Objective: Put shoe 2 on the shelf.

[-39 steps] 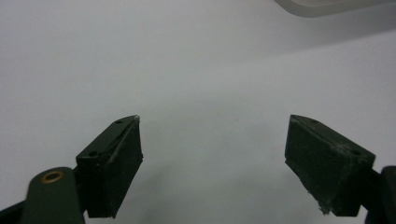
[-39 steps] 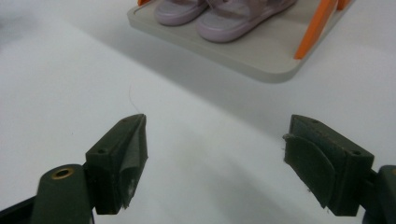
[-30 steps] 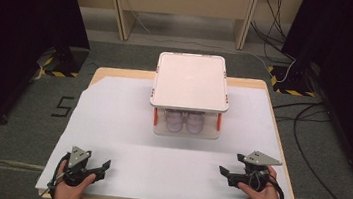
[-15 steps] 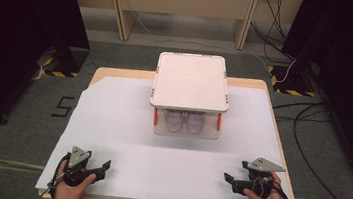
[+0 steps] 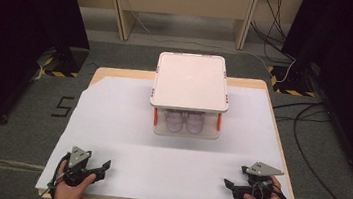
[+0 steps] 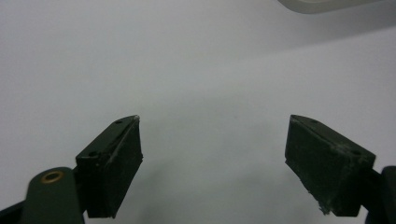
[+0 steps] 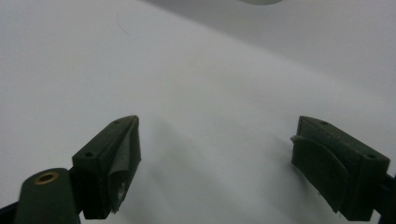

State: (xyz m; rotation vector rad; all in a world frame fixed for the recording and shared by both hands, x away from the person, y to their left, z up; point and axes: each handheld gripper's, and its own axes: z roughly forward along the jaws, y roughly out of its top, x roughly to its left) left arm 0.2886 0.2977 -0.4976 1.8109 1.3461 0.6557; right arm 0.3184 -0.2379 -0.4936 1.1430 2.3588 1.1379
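Our left hand-held gripper (image 5: 105,164) jaws spread wide and empty, our right hand-held gripper (image 5: 228,185) likewise agape, both low over the white sheet (image 5: 126,124) on the worktop (image 5: 262,84), lidded clear box (image 5: 191,88) well ahead, centred between them

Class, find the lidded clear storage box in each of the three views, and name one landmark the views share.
High view: storage box at table centre, toward the far edge.
Left gripper view: a pale corner of it at the top edge, right of centre.
Right gripper view: a pale sliver at top centre, likely the box.
Shared landmark: the white table cover.
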